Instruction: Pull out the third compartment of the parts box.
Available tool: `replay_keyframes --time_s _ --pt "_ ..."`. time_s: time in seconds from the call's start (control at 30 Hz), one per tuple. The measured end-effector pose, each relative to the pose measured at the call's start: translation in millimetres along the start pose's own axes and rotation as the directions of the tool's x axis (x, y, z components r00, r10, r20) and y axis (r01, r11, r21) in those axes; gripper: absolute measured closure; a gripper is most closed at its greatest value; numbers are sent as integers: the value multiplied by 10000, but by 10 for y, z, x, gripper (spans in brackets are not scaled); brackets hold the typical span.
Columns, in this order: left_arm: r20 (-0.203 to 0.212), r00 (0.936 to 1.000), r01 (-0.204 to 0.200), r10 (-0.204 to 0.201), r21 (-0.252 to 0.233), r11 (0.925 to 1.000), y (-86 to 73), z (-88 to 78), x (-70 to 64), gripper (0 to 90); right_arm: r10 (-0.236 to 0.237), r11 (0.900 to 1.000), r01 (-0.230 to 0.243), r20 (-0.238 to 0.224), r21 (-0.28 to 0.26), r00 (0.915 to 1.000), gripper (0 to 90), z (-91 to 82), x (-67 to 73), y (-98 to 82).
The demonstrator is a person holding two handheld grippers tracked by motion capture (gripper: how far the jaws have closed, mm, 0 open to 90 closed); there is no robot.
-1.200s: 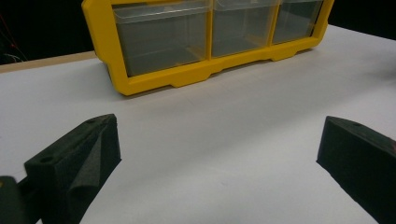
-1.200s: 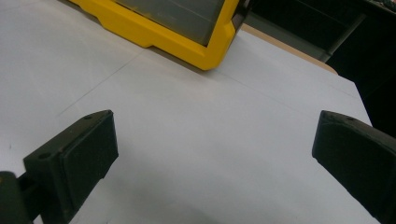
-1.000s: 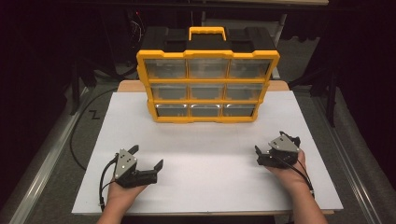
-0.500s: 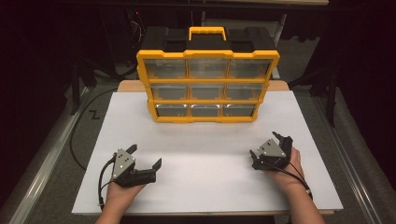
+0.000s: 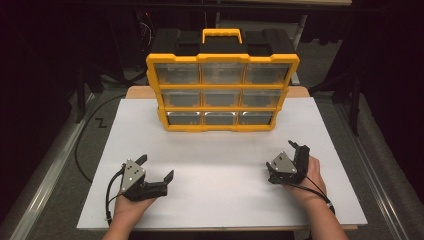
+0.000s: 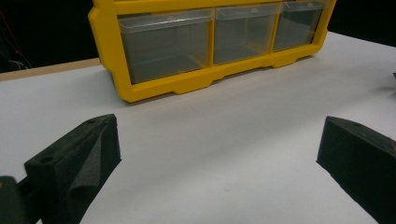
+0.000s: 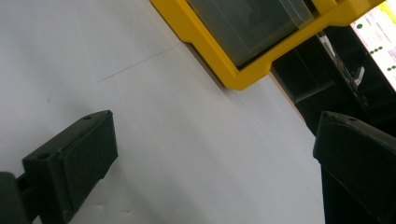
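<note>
**Drawer organiser untouched; both tools released**

The yellow-framed organiser (image 5: 222,92) stands upright at the far middle of the white surface (image 5: 220,175), its front facing the person; nine clear drawers sit in three rows of three; a black body lies behind the frame, and a yellow carry handle (image 5: 221,35) rises from its top.

Handling, as a judgement: the frame looks like hard, rigid plastic, smooth and probably slippery under foam pads; the clear drawers (image 6: 163,44) look thin-walled and light, and the bottom ones appear empty; weight overall is likely modest. The soundest hold for lifting is the top handle; for a drawer, its upper front lip.

The left tool (image 5: 156,169) rests on the near left of the surface, jaws spread wide, holding nothing; the right tool (image 5: 296,148) rests at the near right, rolled to one side, jaws likewise parted and empty; both are well apart from the organiser.

Markings: no brand or label is legible on the organiser; a white sheet with dark dots (image 7: 378,37) shows beyond the surface, its text too small to read.
</note>
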State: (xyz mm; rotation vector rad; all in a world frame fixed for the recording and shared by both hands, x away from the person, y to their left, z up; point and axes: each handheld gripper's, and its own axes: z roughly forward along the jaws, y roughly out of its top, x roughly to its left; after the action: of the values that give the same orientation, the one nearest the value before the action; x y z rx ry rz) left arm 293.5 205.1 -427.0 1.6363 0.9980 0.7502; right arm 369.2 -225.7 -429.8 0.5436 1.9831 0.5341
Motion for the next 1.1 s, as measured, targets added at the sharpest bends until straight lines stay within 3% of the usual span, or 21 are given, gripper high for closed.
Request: replay_keyframes --time_s 0.1,0.2,0.23,0.27,0.43,0.73,0.93,0.97,1.0,1.03,1.1 --pt "27 10000 -52 52 10 10000 2 6 2 5 -388 9992 387 89 55 9992 12 -22 12 23" --pt "49 10000 -70 70 -6 10000 0 6 6 5 -469 9989 469 98 56 9989 13 -31 23 44" --pt "45 10000 -69 69 2 10000 -1 8 7 5 -833 9965 831 182 125 9964 14 -40 26 70" --pt "36 10000 -64 64 40 10000 -3 12 9 5 -817 9966 813 256 153 9963 14 -43 44 81" --pt "32 9999 -119 119 6 9999 -1 5 -5 5 -1656 9862 1651 434 157 9852 14 -70 51 111" --pt "20 10000 -96 96 28 9999 -4 9 -11 5 -2125 9771 2112 633 273 9751 14 -102 49 102" --pt "20 10000 -80 80 1 10000 -4 1 -5 5 -2893 9571 2877 641 334 9551 14 -102 105 119" --pt "11 10000 -77 77 10 10000 -4 1 -3 5 -3143 9493 3131 705 275 9467 14 -102 109 128" --pt "6 10000 -70 70 24 10000 -5 2 -1 5 -2954 9551 2930 663 436 9531 14 -111 137 124" --pt "6 10000 -70 70 24 10000 -5 2 -1 5 -3294 9441 3278 698 335 9416 14 -110 128 138" --pt "6 10000 -13 13 54 10000 -8 2 3 5 -3471 9378 3457 769 308 9347 14 -125 140 149"
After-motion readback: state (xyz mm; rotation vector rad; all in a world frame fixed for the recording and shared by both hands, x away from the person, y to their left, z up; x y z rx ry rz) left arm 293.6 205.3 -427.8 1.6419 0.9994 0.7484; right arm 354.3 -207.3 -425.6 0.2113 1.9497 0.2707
